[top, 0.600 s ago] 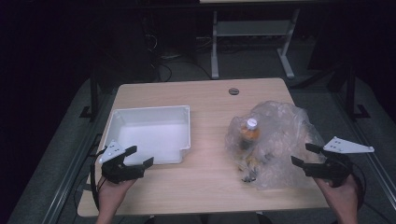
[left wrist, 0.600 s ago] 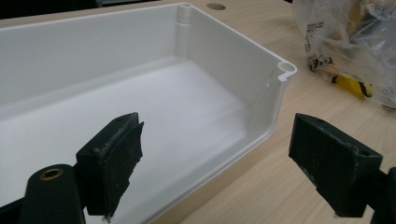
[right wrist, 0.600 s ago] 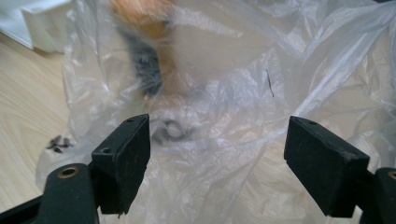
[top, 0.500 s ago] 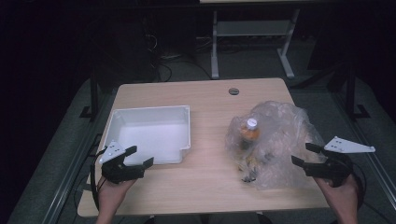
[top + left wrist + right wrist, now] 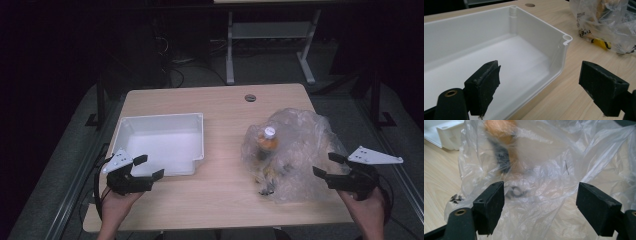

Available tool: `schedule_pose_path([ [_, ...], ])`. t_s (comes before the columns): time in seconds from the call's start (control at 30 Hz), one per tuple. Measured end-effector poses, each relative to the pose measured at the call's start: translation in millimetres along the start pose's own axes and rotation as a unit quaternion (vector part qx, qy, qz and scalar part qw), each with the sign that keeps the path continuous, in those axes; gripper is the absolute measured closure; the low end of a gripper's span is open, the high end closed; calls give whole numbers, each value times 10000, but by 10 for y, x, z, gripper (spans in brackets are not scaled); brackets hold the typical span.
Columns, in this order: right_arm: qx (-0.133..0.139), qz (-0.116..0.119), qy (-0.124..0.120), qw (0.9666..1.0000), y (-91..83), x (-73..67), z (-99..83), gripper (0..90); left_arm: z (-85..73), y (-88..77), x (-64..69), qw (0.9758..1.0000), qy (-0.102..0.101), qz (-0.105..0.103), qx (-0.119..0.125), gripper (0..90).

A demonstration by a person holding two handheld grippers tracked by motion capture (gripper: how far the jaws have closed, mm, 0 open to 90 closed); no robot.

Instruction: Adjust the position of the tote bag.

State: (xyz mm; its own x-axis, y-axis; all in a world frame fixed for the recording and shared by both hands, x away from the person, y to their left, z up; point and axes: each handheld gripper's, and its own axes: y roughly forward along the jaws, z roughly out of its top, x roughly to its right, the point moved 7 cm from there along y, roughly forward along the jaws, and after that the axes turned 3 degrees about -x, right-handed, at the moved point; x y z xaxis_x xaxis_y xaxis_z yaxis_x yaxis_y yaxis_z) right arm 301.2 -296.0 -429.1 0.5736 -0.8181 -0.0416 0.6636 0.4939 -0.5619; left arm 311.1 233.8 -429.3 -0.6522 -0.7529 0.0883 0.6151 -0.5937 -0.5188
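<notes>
Facing the plastic bag, the right tool gapes empty, ready to grasp; the left tool, likewise wide and empty, waits at the white tray on the counter.

Light wooden rectangular desk with a small round grommet hole near its far edge. Behind the desk, a grey metal stand frame on dark grey carpeted floor, with black cables lying beside it.
</notes>
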Motion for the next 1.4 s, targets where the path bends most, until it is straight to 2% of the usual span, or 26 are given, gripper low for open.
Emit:
schedule_pose_path([
  [0.17, 63, 25, -3, 10000, -19, 8, 16, 223, 55, -6, 41, 9992, 344, -176, -112, 164],
  [0.23, 70, 20, -9, 10000, -20, 15, 19, 222, 53, -22, 44, 9988, 344, -307, -133, 164],
  [0.37, 122, 58, 42, 9999, -3, 35, 38, 223, 69, -50, 44, 9985, 337, -427, -90, 164],
  [0.43, 120, 58, 21, 9999, 3, 36, 42, 223, 97, -58, 49, 9978, 431, -501, -98, 164],
  [0.6, 62, 87, -1, 9999, 30, 35, 26, 221, 202, -30, 104, 9951, 553, -782, -243, 164],
  [0.83, 99, 114, 5, 9999, 27, 40, 26, 219, 328, 37, 219, 9920, 795, -922, -335, 166],
  [0.87, 75, 110, 5, 9999, 32, 34, 19, 219, 358, 53, 259, 9906, 863, -1001, -339, 168],
  [1.07, 80, 142, -59, 9998, 41, -3, 27, 219, 437, 98, 361, 9887, 932, -1120, -359, 179],
  [1.17, 51, 145, -70, 9999, 39, -3, 18, 219, 512, 128, 447, 9864, 1045, -1213, -357, 179],
  [1.2, 51, 145, -70, 9999, 39, -3, 18, 219, 512, 128, 447, 9864, 1045, -1213, -357, 180],
  [1.4, 48, 148, -76, 9998, 46, -14, 17, 219, 593, 187, 559, 9830, 1172, -1346, -432, 185],
])
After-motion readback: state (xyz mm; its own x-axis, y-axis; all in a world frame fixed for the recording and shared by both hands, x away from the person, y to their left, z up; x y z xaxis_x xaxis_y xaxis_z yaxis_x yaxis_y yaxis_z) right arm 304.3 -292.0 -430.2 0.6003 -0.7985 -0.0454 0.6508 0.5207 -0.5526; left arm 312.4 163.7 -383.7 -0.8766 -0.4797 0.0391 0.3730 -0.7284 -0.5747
